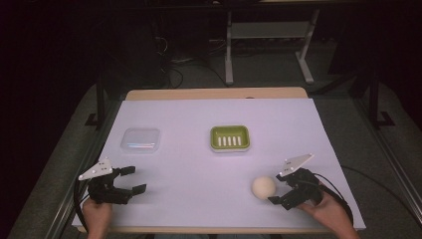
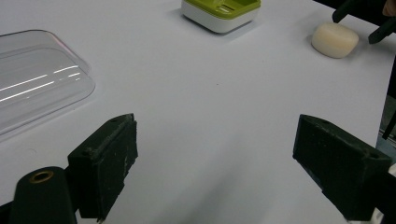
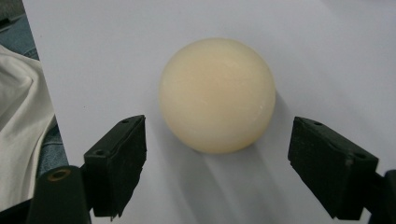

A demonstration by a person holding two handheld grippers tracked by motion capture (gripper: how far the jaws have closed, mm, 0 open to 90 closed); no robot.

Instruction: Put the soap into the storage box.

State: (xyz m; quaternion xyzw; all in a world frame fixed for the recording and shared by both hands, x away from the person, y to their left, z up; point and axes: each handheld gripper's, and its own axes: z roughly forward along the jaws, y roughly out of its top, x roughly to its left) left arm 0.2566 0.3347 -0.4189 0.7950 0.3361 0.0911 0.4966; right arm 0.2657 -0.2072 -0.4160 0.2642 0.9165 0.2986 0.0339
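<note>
Two grippers low over white-covered counter (image 1: 199, 149), one at each near corner. Left gripper (image 1: 130, 179) at near-left, held in left hand (image 1: 97, 214); jaws spread wide, nothing between them, bare white surface below in left gripper view (image 2: 215, 154). Clear plastic lid (image 1: 140, 139) flat on counter just beyond left gripper, toward far-left; same lid (image 2: 37, 84) at upper left of left gripper view, glare streaks across it. Green soap dish (image 1: 229, 137) with white base and slotted insert, mid-counter, well apart from lid and from soap; near corner of dish (image 2: 220, 11) at top edge of left gripper view. Round cream soap bar (image 1: 263, 187) near-right of centre, resting on counter, nearer than dish. Seen also from left gripper view (image 2: 335, 39), far right. Right gripper (image 1: 280, 188) held in right hand (image 1: 326, 209), just beside soap on its right, jaws apart. Right gripper view: soap (image 3: 217, 95) ahead of gripper (image 3: 217, 161), centred on the gap, not touched by either jaw. White cloth and blue fabric (image 3: 21, 140) past counter edge at left of that view.
</note>
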